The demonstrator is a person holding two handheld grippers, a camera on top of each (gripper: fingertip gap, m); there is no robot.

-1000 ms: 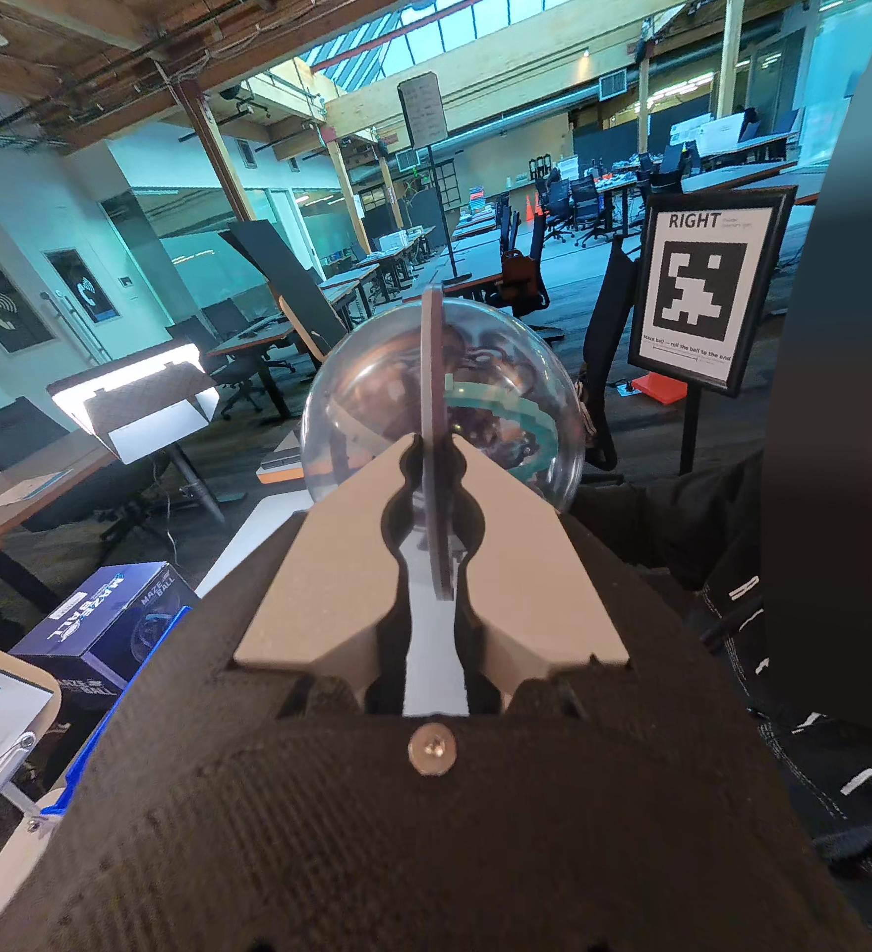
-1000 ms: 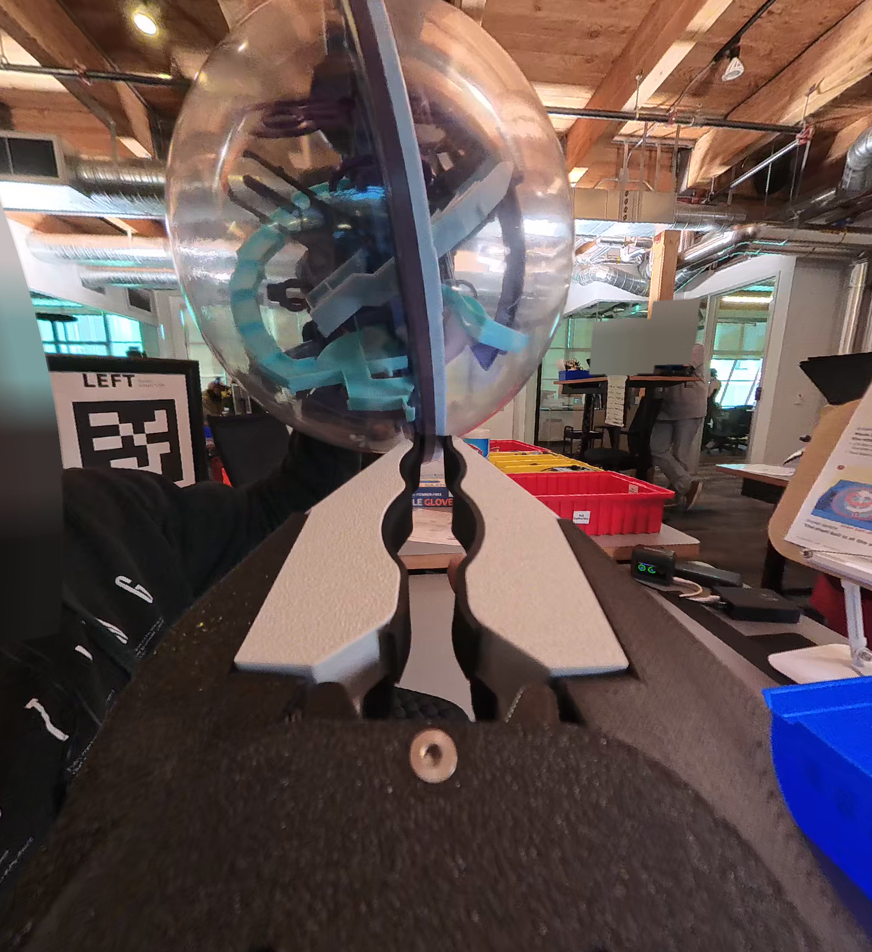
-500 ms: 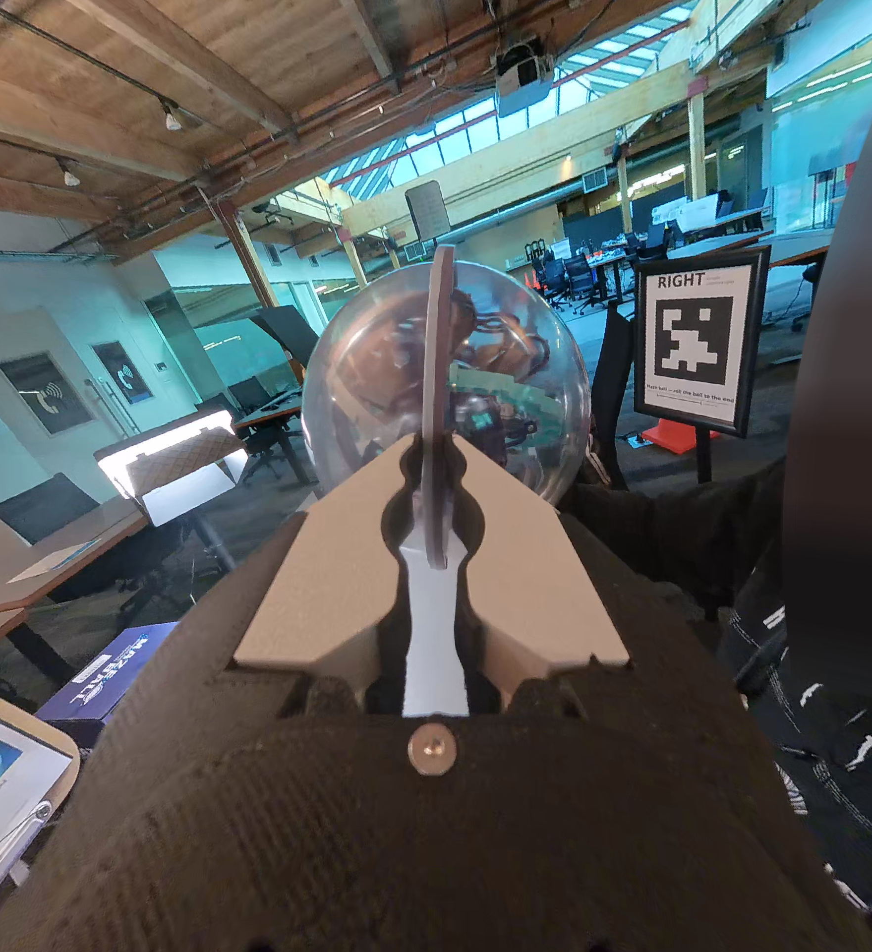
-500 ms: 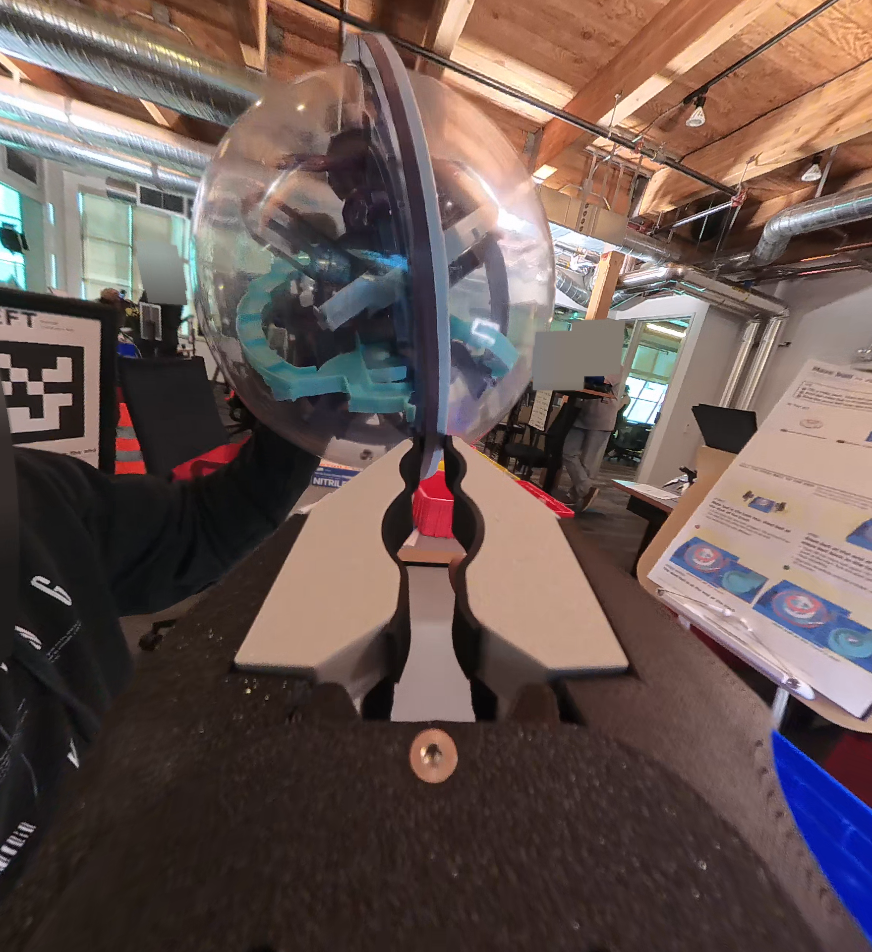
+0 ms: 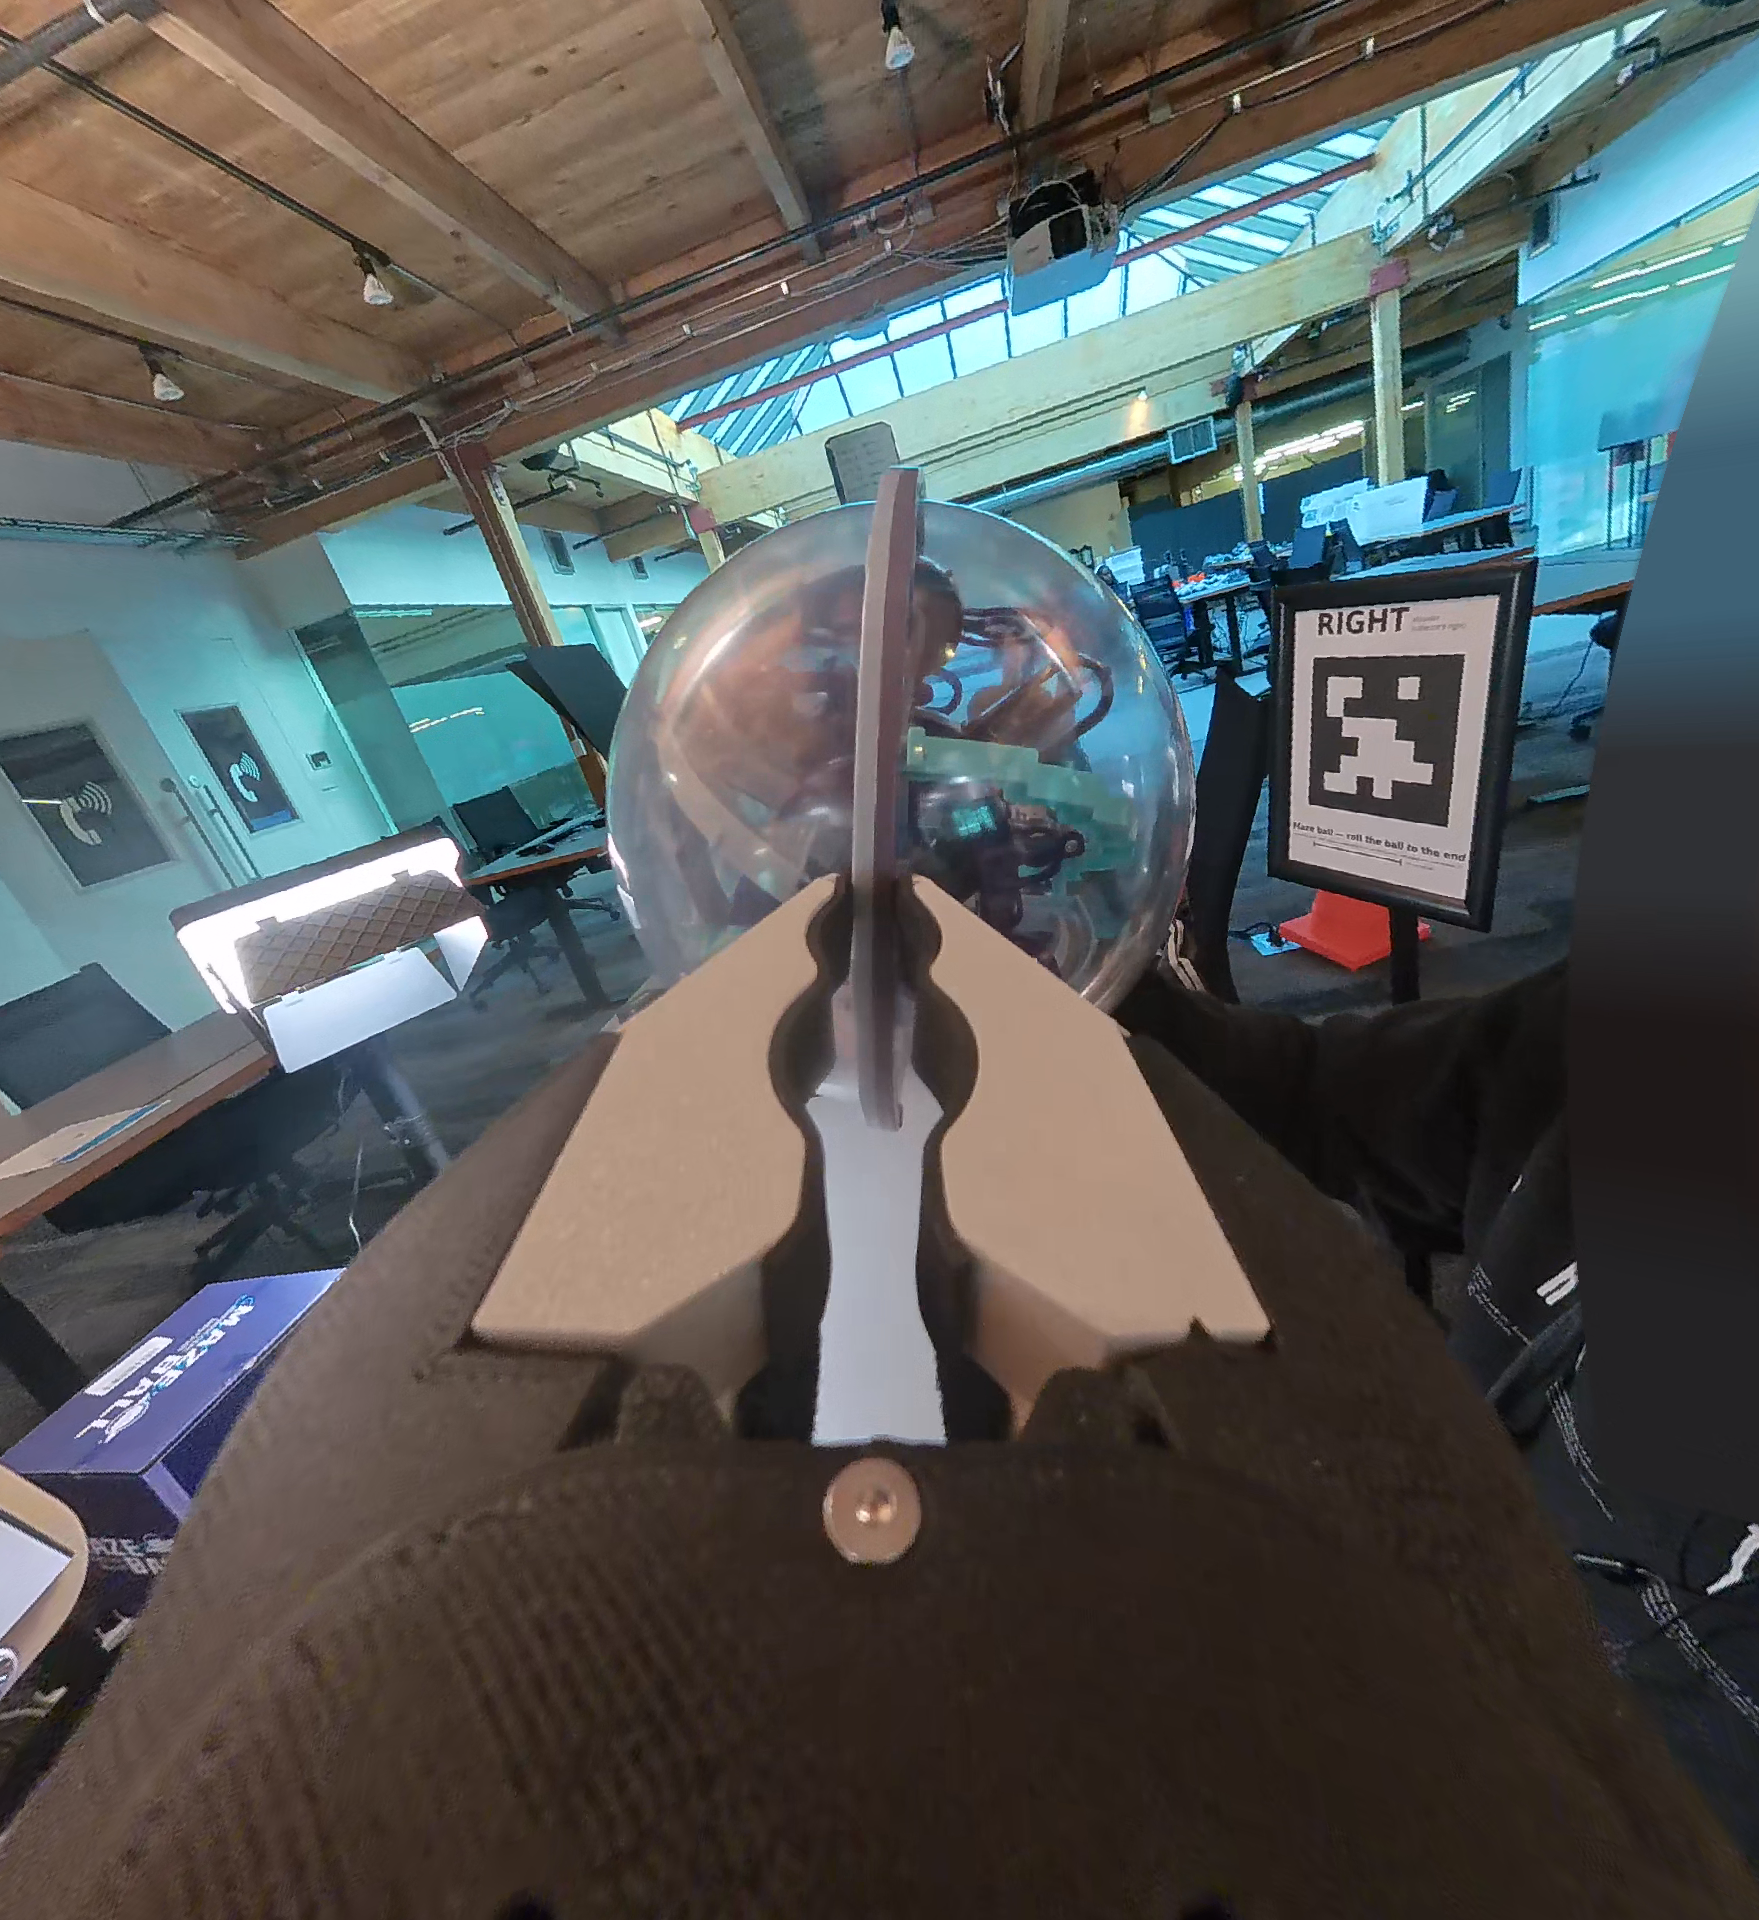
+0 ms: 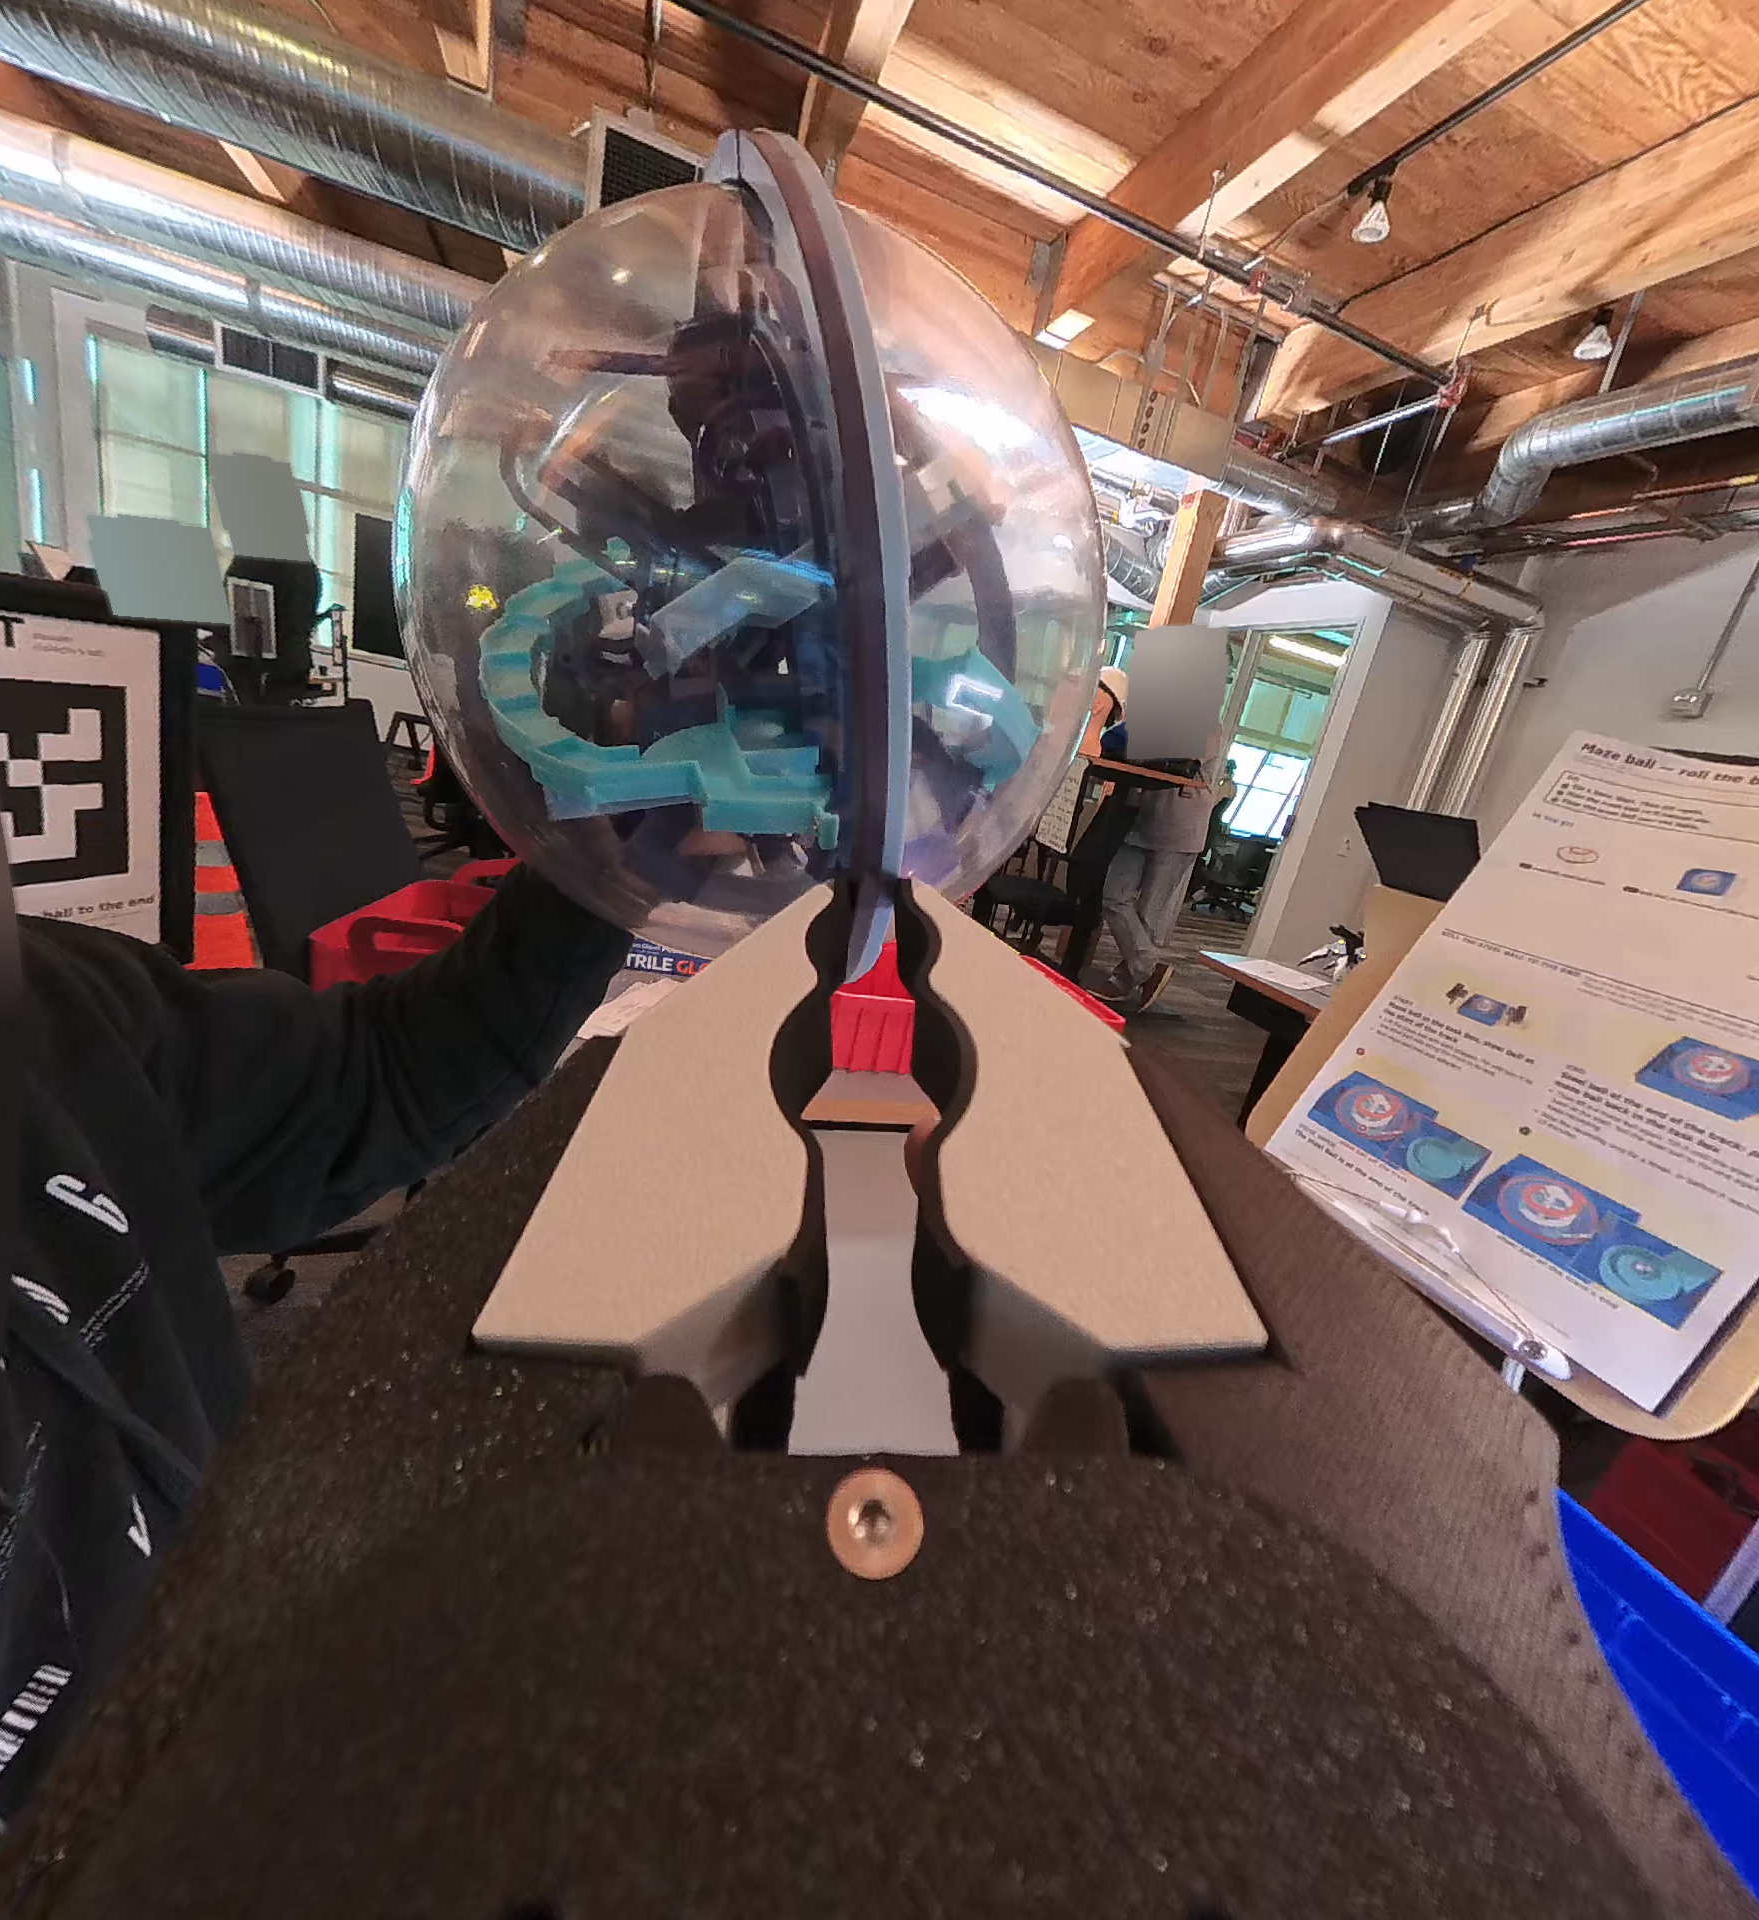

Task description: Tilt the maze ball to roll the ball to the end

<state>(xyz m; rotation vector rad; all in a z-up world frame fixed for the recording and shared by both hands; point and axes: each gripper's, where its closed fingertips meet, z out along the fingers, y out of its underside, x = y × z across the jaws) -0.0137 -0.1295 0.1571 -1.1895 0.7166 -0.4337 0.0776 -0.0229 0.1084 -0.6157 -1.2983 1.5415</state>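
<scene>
maze ball rim pinched by left gripper and right gripper fingers, instruction sheet right, black sleeve left

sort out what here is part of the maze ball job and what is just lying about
Job:
- maze ball, held by its rim
- left tool
- right tool

Lying about:
- blue box
- instruction sheet
- blue bin
- orange cone

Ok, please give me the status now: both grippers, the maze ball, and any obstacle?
Left gripper shut on maze ball rim. Right gripper shut on the rim opposite. Ball held in air, rim upright. Small inner ball not visible. Nothing obstructing.
</scene>
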